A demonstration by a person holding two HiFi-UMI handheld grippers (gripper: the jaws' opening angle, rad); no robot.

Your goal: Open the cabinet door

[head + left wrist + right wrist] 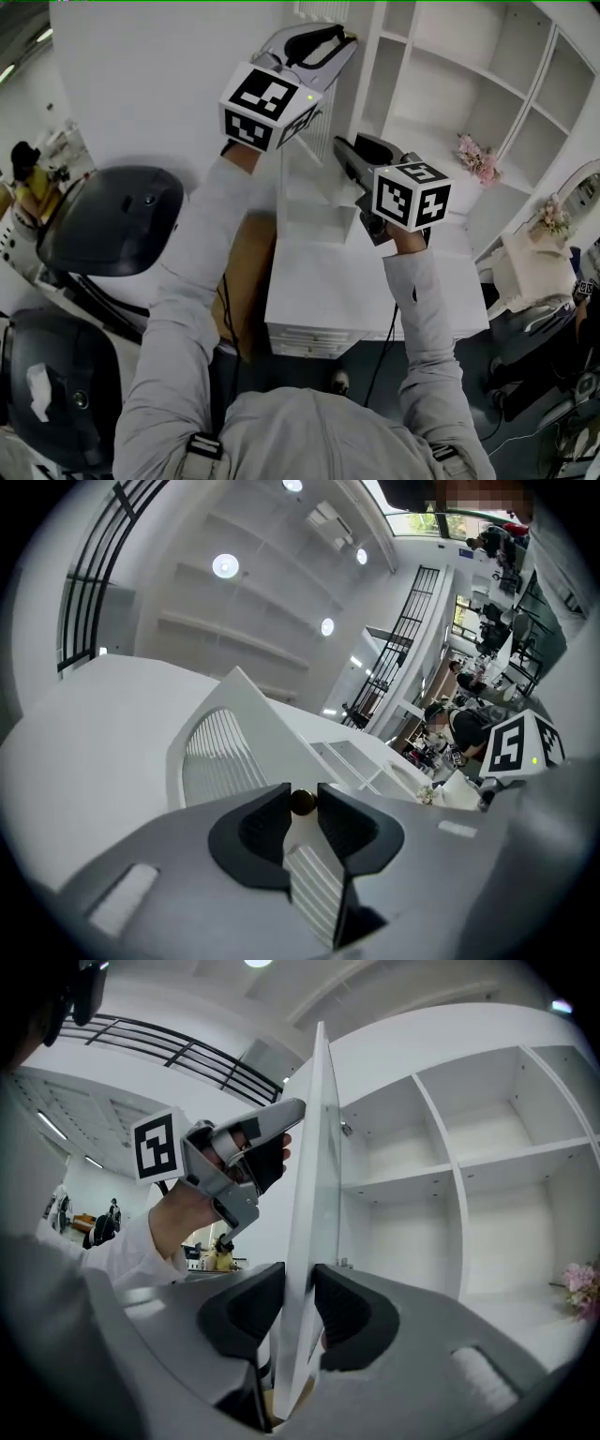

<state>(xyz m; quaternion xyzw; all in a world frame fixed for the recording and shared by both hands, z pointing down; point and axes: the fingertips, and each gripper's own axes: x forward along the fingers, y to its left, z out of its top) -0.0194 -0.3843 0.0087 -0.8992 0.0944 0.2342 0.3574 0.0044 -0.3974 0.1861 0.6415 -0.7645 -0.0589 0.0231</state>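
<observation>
While the left gripper (302,817) pinches the knob (302,802) at mid-frame and the right gripper (298,1283) clamps the edge of the door (314,1147), the door stands swung clear of the shelves (441,1176) at right, so little opening seems left.

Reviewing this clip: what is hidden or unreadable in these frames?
Cabinet door lower edge: right gripper view, behind the right tool.
Door below the knob: left gripper view, behind the left tool.
Flowers: right gripper view, cut by the frame edge.
Background people: left gripper view, too small.
</observation>
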